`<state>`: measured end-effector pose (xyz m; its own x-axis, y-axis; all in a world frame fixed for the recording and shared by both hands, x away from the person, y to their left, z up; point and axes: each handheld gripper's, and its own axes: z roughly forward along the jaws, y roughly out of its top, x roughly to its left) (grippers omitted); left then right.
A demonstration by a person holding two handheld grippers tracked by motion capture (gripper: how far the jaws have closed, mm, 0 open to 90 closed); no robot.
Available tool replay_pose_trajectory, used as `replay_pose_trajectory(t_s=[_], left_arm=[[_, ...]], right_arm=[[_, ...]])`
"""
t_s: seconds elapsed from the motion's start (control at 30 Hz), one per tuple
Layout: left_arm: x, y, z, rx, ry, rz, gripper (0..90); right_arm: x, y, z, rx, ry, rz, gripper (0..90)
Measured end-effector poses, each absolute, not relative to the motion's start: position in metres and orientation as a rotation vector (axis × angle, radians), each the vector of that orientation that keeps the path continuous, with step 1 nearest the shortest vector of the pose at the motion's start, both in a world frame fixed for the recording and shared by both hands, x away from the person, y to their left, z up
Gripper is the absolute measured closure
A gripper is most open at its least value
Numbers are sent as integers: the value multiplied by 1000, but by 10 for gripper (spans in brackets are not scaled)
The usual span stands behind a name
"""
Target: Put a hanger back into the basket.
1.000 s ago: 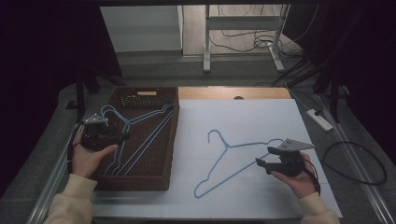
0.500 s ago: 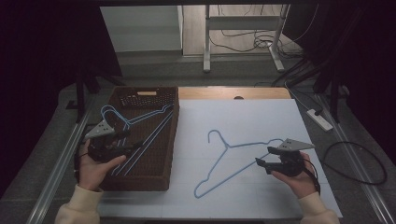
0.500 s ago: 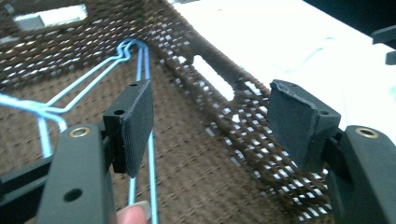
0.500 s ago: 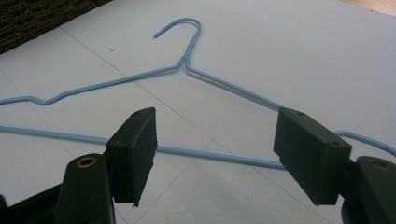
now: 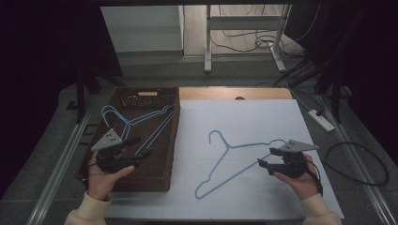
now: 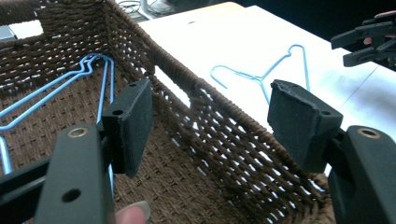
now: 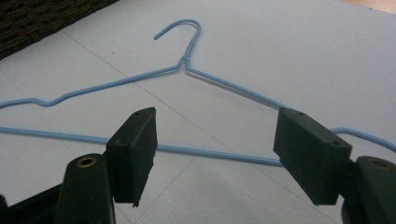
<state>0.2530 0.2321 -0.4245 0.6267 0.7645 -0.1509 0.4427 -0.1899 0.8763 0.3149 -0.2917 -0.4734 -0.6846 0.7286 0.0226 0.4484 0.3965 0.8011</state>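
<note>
A brown woven basket [image 5: 172,140] stands at the left of the table with blue wire hangers [image 5: 141,119] lying in it. My left gripper [image 5: 139,146] hovers open over the basket's near half, its jaws pointing right. In the left gripper view the open gripper [image 6: 212,107] frames the basket wall [image 6: 224,126], with the hangers [image 6: 88,70] beyond. A single blue hanger [image 5: 228,148] lies flat on the white sheet [image 5: 263,117]. My right gripper [image 5: 265,157] is open at that hanger's right end. In the right gripper view the hanger's lower bar [image 7: 210,154] runs between the open jaws [image 7: 215,140].
A strip of bare wooden tabletop [image 5: 234,93] shows behind the sheet. A power strip [image 5: 321,119] and cables [image 5: 361,164] lie on the floor to the right. Metal rails run along both sides of the table.
My left gripper has moved toward the near end of the basket and turned its jaws to the right. The right gripper and the hanger on the sheet have stayed put.
</note>
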Motion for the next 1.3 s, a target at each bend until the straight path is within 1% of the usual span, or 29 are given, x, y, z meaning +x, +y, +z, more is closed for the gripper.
replay_pose_trajectory(t_s=[0.4, 1.07, 1.13, 1.23, 1.3], left_arm=[[250, 219, -432, 1849, 940, 362, 315], [251, 214, -437, 1855, 938, 346, 316], [251, 213, -438, 1860, 938, 343, 316], [251, 212, -439, 1866, 936, 338, 317], [251, 211, -440, 1868, 933, 337, 317]], right_arm=[[314, -292, -472, 1020, 2323, 1199, 311], [316, -289, -473, 1075, 2336, 1207, 294], [317, -288, -473, 1097, 2360, 1215, 318], [319, -284, -475, 1110, 2384, 1202, 320], [320, -281, -475, 1118, 2394, 1176, 346]])
